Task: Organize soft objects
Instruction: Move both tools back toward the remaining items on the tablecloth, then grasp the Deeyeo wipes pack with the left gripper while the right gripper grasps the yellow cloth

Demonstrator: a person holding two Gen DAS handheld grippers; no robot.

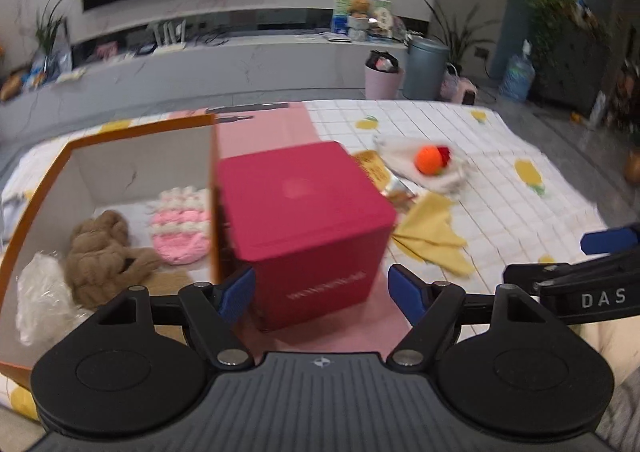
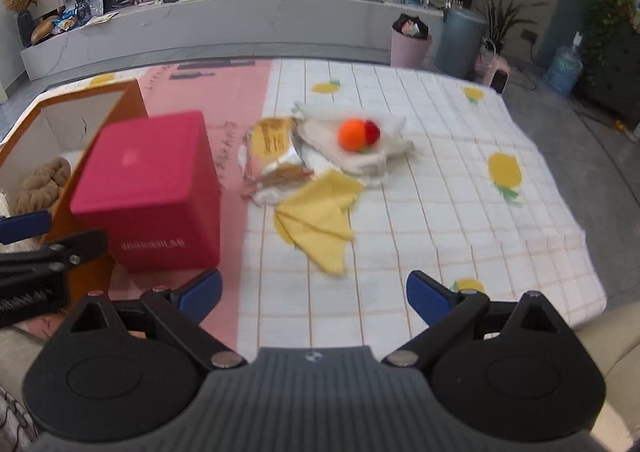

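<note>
Both your grippers are empty with jaws wide apart: the left gripper (image 1: 322, 290) sits low in front of the red box (image 1: 308, 220), the right gripper (image 2: 314, 292) over bare checked cloth (image 2: 460, 212) near the yellow cloth (image 2: 320, 220). The soft items not yet stowed lie in a loose heap right of the red box: yellow cloth nearest, a foil packet (image 2: 272, 148) behind it, an orange ball (image 2: 352, 135) on a white cloth (image 2: 360, 156) farthest. The orange-edged box (image 1: 120, 180) at left already holds a brown plush (image 1: 104, 252) and a pink knit piece (image 1: 182, 228). Risks: your left fingers sit close to the red box and could nudge it; pinching the yellow cloth by one layer may let it unfold and drag the packet; tugging the white cloth could roll the ball away.
</note>
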